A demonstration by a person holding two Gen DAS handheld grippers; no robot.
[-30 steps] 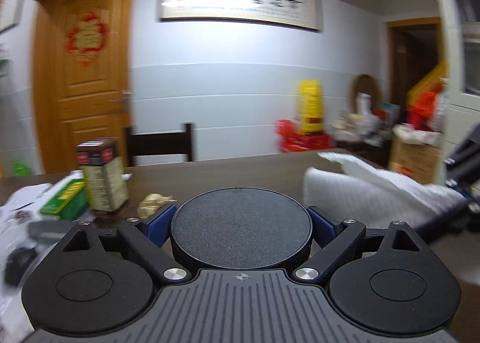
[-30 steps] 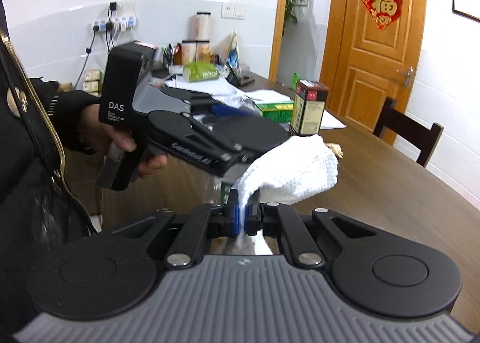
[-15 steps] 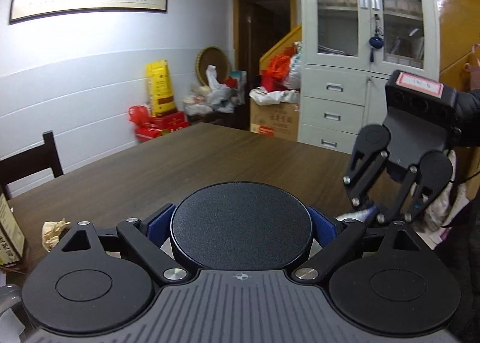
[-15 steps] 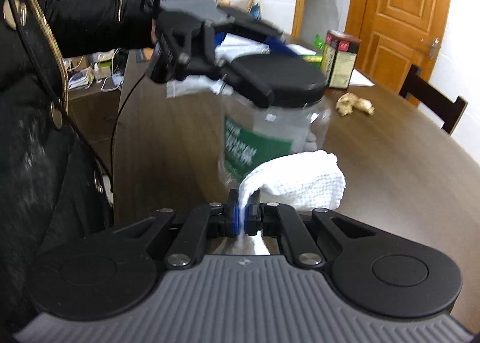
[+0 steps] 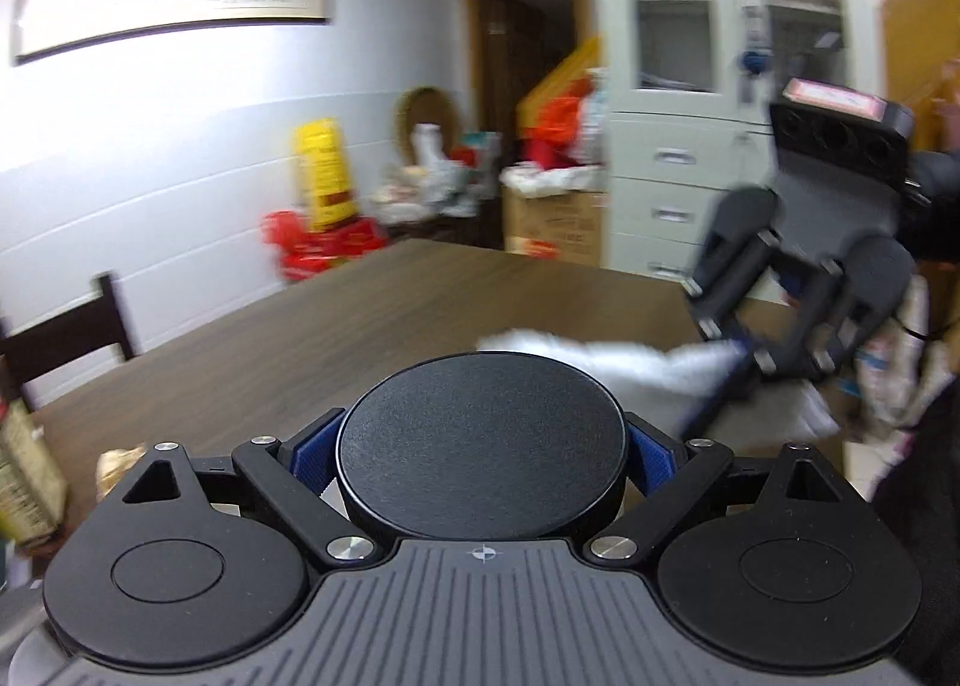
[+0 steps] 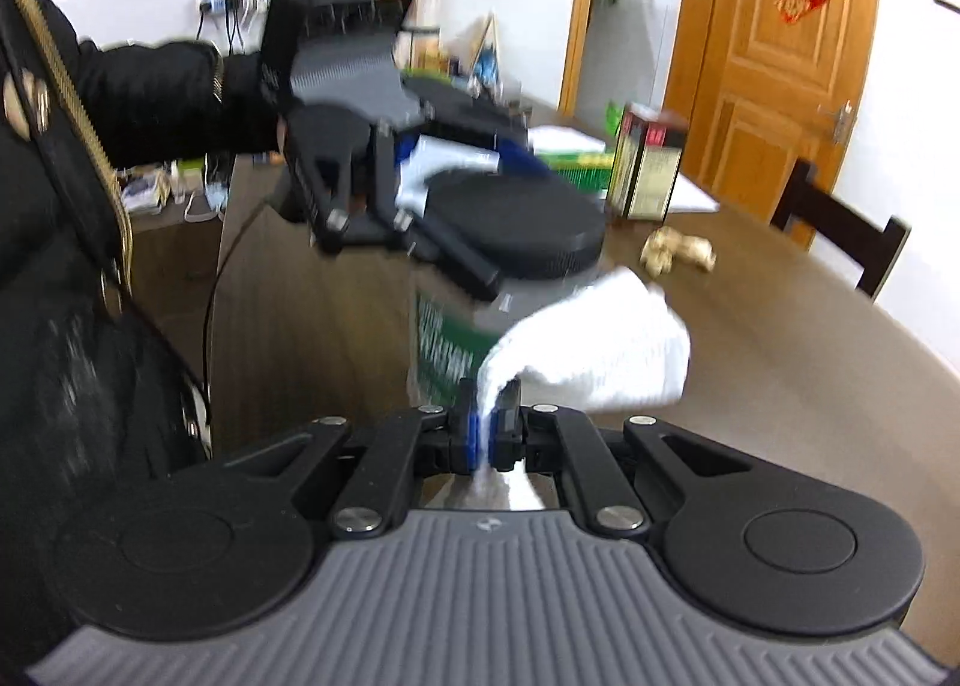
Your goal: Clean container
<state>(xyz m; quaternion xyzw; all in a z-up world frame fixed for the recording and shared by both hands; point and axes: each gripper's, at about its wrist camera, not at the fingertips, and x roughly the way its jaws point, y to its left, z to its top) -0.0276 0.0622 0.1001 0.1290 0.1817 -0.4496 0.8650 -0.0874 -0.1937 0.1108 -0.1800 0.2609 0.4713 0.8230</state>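
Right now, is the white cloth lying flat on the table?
No, the white cloth is pinched in the right claw and held up against the jar.

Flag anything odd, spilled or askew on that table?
Nothing spilled. One stray: a crumpled tan scrap lies loose on the table beyond the container. The lid is still on; frames are motion-blurred.
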